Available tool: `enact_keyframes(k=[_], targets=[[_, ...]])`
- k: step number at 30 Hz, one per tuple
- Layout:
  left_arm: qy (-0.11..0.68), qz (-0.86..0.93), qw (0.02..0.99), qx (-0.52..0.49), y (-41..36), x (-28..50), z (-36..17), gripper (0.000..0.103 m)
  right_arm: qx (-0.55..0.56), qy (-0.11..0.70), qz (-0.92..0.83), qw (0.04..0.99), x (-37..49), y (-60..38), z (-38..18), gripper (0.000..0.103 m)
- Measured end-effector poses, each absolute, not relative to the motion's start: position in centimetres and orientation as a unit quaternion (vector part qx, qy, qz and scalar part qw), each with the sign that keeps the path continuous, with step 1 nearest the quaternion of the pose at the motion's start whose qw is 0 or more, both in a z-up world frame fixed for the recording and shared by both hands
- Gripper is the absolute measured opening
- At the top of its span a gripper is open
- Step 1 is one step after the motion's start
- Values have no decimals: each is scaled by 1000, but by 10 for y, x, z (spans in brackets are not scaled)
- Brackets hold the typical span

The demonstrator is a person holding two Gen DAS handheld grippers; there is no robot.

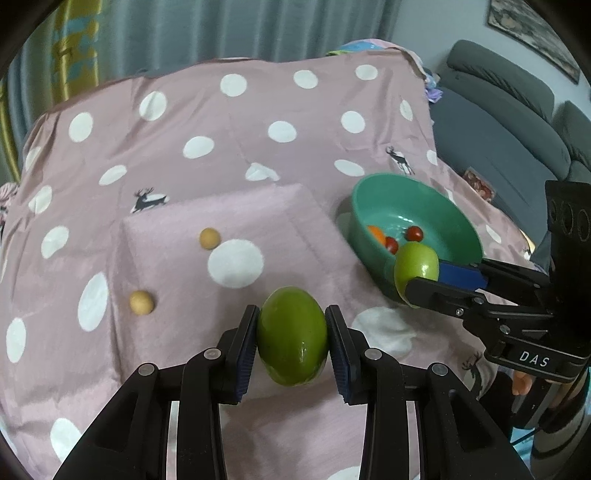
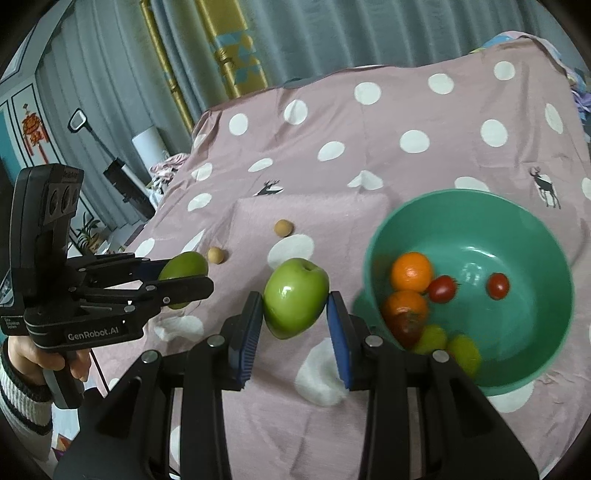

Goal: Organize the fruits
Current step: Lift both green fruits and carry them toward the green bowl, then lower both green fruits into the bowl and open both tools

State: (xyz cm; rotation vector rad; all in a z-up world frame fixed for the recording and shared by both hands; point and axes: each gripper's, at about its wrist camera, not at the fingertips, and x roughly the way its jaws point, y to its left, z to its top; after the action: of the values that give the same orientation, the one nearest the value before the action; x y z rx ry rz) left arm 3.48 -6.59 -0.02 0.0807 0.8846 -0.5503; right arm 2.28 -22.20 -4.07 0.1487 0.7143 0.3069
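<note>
My left gripper (image 1: 291, 328) is shut on a green oval fruit (image 1: 291, 336), lifted above the pink spotted cloth (image 1: 221, 118). In the right wrist view the same left gripper (image 2: 192, 277) shows at the left with that fruit (image 2: 183, 266). My right gripper (image 2: 295, 310) is shut on a green apple (image 2: 295, 297), just left of the teal bowl (image 2: 517, 221). From the left wrist view the right gripper (image 1: 413, 273) and its apple (image 1: 415, 264) hang at the teal bowl's (image 1: 399, 188) near rim. The bowl holds two oranges (image 2: 411, 271), cherry tomatoes (image 2: 498, 285) and greenish fruits (image 2: 463, 352).
Two small tan round fruits (image 1: 209, 238) (image 1: 141, 302) lie on the raised pink pad (image 1: 229, 214). A grey sofa (image 1: 509, 122) stands past the cloth's right edge. Curtains (image 1: 184, 33) hang behind. A hand (image 2: 44, 358) in a striped sleeve holds the left gripper.
</note>
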Motion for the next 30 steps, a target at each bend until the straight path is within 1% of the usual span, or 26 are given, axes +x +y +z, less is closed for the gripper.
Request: enact_keyframes(k=[17,30], targets=[[407,-311,855,77,-137,43,14,36,110,324,108,933,11,-277,-37,36],[406,-343,842,96,-185,58,14,36,124,321,74,936,9,-309,-41,36]])
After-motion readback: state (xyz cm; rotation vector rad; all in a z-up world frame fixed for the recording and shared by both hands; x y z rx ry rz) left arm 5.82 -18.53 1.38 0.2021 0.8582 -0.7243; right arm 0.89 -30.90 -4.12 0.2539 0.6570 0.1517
